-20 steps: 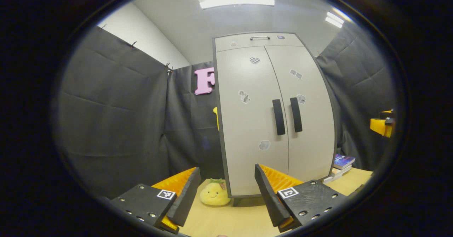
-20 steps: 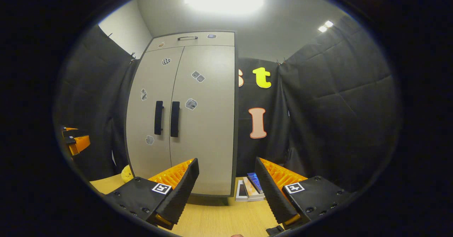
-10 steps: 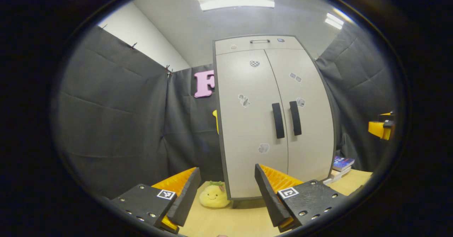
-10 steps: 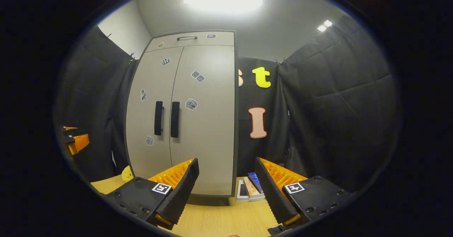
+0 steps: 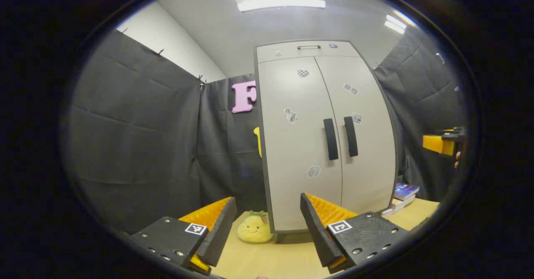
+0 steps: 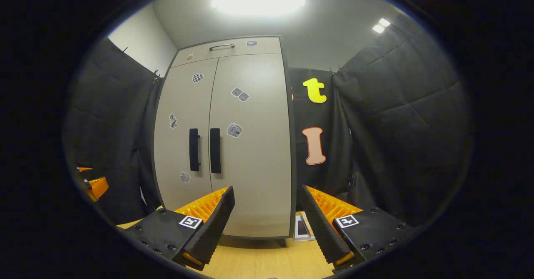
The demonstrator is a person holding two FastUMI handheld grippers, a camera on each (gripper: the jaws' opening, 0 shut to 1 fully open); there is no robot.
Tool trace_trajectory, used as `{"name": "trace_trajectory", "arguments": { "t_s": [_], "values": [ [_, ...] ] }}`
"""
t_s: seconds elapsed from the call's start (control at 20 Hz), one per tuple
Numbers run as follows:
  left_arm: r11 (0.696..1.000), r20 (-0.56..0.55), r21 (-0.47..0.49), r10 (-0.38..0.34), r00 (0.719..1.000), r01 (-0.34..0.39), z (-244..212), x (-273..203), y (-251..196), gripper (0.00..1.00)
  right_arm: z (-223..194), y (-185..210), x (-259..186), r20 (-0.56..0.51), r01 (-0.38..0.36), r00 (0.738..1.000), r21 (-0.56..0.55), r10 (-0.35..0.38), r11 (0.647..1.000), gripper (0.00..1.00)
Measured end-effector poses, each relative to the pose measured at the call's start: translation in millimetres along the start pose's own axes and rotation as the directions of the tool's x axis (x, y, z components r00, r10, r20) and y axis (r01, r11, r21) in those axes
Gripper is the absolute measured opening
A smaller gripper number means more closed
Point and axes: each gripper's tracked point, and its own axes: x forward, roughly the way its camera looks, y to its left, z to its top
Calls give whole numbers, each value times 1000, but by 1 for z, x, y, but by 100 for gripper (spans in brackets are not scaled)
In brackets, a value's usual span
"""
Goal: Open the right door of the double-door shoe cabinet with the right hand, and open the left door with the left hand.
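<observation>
Left gripper (image 5: 267,224) is held low over the wooden table (image 5: 283,258), its two fingers spread wide with nothing between them, pointing toward the shoe cabinet (image 5: 321,137). The cabinet stands upright at the back of the table, both doors shut. In the left gripper view, the left door (image 5: 298,145) and right door (image 5: 365,137) meet at the middle, with two black vertical handles side by side there: the left handle (image 5: 331,139) and the right handle (image 5: 351,136). A yellow plush toy (image 5: 255,227) sits on the table just beside the cabinet's left foot, and a stack of books (image 5: 402,194) lies at its right side.

Right gripper (image 6: 267,224) is likewise held low with its fingers spread apart and empty, aimed at the cabinet's lower right part. In the left gripper view it shows as an orange piece at the far right edge (image 5: 442,143), well apart from the doors.

Compared with a second ago, the cabinet looks slightly larger and closer in the right gripper view, and the books are now mostly hidden behind its right finger. Both doors remain closed.
</observation>
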Motion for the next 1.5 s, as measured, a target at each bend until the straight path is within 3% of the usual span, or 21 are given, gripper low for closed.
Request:
{"name": "trace_trajectory", "arguments": {
  "t_s": [0.4,0.5,1.2,1.35,1.5],
  "values": [
    [996,-33,10,89,995,-89,-13,-23,40,90,41,53,62,70,-91,993,-12,91,996,100],
    [993,-33,26,119,992,-118,-13,-30,54,90,47,68,75,77,-114,990,-8,114,993,96],
    [960,-73,65,277,958,-273,-26,-72,121,89,50,133,178,30,-115,993,-51,117,992,100],
    [952,-85,68,303,949,-298,-32,-78,131,89,42,137,196,-4,-106,994,-52,106,993,83],
    [945,-101,67,327,940,-321,-40,-83,140,89,29,137,210,-41,-87,996,-64,84,994,79]
  ]
}}
